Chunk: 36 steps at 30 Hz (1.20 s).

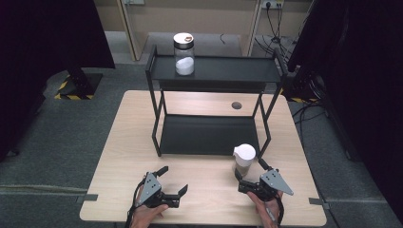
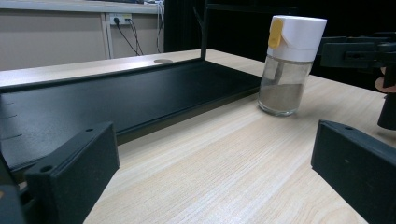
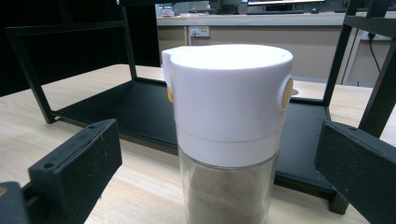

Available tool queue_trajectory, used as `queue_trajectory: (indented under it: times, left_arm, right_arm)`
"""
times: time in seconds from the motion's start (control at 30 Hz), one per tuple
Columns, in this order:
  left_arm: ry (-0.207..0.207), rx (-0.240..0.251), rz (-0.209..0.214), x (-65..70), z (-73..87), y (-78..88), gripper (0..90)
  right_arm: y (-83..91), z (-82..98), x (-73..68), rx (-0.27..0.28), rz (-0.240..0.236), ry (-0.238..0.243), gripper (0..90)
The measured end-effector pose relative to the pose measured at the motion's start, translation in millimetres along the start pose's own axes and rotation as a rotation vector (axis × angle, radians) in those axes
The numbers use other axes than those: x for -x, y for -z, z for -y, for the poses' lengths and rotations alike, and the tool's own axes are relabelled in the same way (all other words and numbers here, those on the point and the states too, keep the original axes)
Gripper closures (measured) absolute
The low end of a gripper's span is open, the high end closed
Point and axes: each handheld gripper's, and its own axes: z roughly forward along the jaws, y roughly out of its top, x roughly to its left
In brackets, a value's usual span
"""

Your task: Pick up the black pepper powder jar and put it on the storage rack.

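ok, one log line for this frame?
right gripper: open, jaws either side of shaker | left gripper: open, idle on table | jar: top shelf

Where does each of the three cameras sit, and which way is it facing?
High view: above the person's edge of the table, looking forward and down at the black shelf rack; both hands and claws enter from the bottom.
Left gripper view: rides the left claw, low over the table, facing the rack's lower shelf and the white-capped shaker; its two black jaws stand apart.
Right gripper view: rides the right claw, facing the shaker close up between its parted jaws.
Shared: all three show the shaker and the rack.
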Motion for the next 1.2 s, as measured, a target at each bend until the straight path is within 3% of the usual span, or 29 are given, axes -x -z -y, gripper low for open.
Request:
queue_trajectory:
  times: [0.33, 0.7, 1.07, 1.2]
  left_arm:
    - [0.0, -0.001, 0.0, -0.6, 0.0, -0.2, 0.3]
    - [0.001, 0.001, -0.003, -0.7, 0.1, 0.1, 0.3]
    - [0.0, -0.001, -0.002, -0.6, 0.1, -0.1, 0.3]
    - [-0.001, -0.003, -0.002, -0.5, 0.1, -0.4, 0.3]
  right_arm:
    - [-15.0, -0.6, 3.1, -0.015, 0.018, 0.012, 7.5]
    - [-27.4, -1.2, 4.0, -0.039, 0.007, 0.03, 17.4]
    - [-29.4, -1.3, 5.4, -0.061, 0.012, 0.04, 30.3]
    - [-29.3, -1.6, 5.4, -0.061, 0.01, 0.041, 30.5]
